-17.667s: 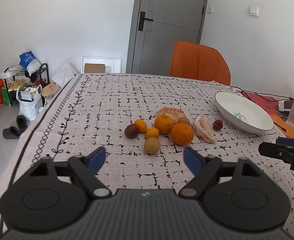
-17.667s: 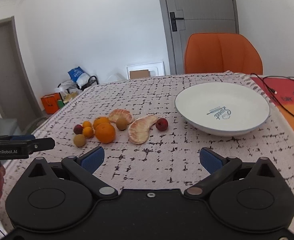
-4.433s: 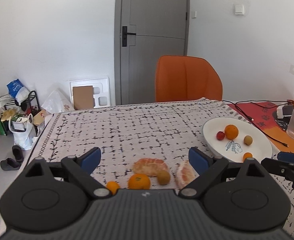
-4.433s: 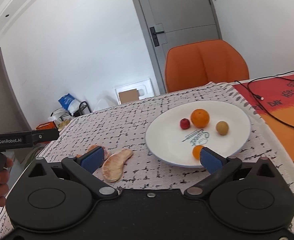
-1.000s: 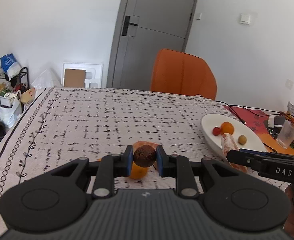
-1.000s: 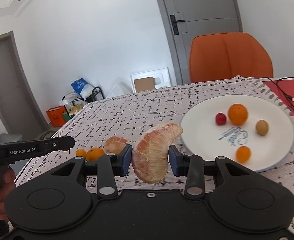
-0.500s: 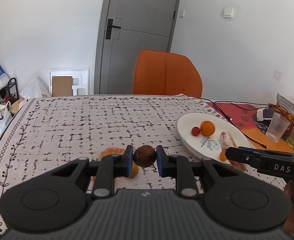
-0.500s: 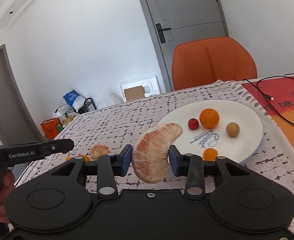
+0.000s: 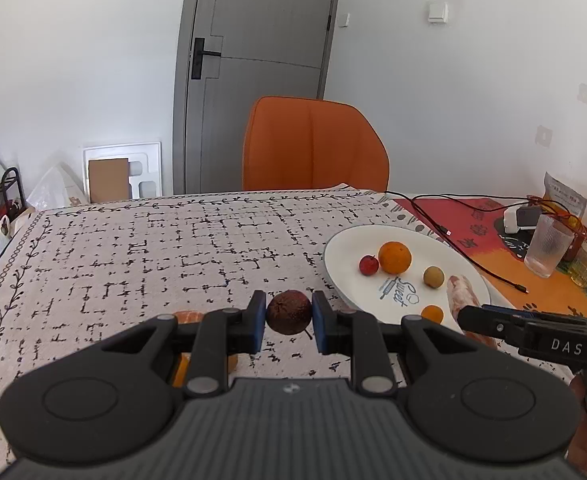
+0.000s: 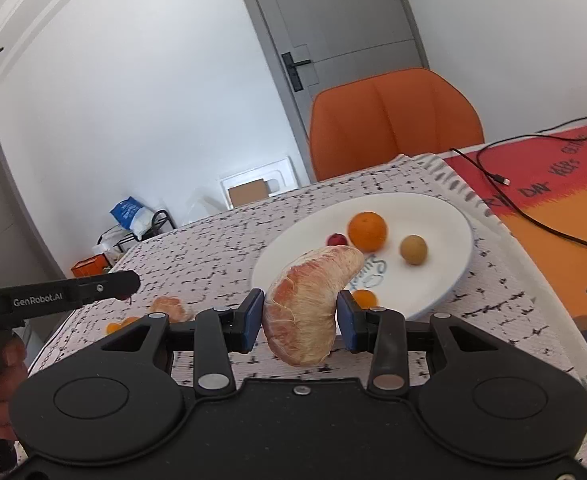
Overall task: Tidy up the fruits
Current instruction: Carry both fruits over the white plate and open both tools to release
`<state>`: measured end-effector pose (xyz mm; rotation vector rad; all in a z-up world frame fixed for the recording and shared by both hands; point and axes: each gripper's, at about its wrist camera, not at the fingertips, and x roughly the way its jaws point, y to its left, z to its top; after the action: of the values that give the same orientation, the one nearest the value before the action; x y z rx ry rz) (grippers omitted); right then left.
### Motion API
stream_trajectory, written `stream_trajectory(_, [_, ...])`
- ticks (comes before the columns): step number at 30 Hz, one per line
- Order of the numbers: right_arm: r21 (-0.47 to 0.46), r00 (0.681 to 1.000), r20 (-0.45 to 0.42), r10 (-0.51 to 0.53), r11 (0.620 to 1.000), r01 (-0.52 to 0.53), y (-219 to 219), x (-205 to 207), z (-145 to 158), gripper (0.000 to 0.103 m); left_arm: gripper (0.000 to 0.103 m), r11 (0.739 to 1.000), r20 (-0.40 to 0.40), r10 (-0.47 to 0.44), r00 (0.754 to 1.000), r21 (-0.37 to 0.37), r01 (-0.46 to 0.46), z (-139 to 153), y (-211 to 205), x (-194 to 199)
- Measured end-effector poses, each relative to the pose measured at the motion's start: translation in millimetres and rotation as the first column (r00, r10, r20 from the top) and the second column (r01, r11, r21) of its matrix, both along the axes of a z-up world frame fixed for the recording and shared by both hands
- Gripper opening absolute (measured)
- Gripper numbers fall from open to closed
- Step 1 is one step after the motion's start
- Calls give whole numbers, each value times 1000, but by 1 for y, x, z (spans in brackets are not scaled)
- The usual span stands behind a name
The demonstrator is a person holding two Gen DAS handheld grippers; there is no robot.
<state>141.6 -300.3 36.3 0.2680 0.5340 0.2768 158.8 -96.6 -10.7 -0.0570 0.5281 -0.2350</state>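
My left gripper (image 9: 288, 318) clamped on small dark round fruit (image 9: 288, 312), firm, light; right gripper (image 10: 299, 318) clamped mid-body on peeled pomelo segment (image 10: 307, 304), soft, squashy, go gentle; both held above bench (image 9: 133, 256) near plate (image 10: 449, 276)

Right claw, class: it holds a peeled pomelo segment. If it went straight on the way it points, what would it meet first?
Probably the white plate: the right claw, shut on the pomelo segment, aims slightly downward at its near rim, close to the small orange. Depth is uncertain.
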Motion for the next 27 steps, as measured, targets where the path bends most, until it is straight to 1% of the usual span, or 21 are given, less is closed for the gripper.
stream_trajectory(10, [31,999,-22,-38,999,38,-21,9,-14,38,23,998,-15,-48,999,28,48,-6,-24,19])
stream_trajectory(19, [36,997,-21,-70,997,70,-32,24,-16,38,23,995,-12,-91,996,46,91,-7,-48,34])
stream_trajectory(20, [37,996,-19,-81,996,82,-33,26,-15,43,23,994,-12,-95,995,48,95,-7,-50,35])
stream_trajectory(22, [28,995,6,-103,994,103,-34,25,-13,47,23,993,-12,-105,994,52,105,-7,-55,39])
stream_trajectory(23, [21,994,19,-105,994,105,-34,25,-12,55,23,992,-13,-109,994,56,109,-7,-58,40])
stream_trajectory(24, [14,994,23,-107,994,107,-33,23,-11,59,23,992,-15,-113,993,59,114,-8,-61,42])
stream_trajectory(25, [7,993,25,-114,993,114,-33,23,-11,66,23,991,-17,-116,993,61,117,-8,-63,43])
stream_trajectory(26, [-4,992,30,-125,992,125,-34,22,-11,70,23,991,-19,-120,993,61,121,-8,-65,44])
stream_trajectory(27, [-14,991,36,-132,991,132,-33,19,-11,71,23,990,-21,-124,992,61,125,-8,-67,45])
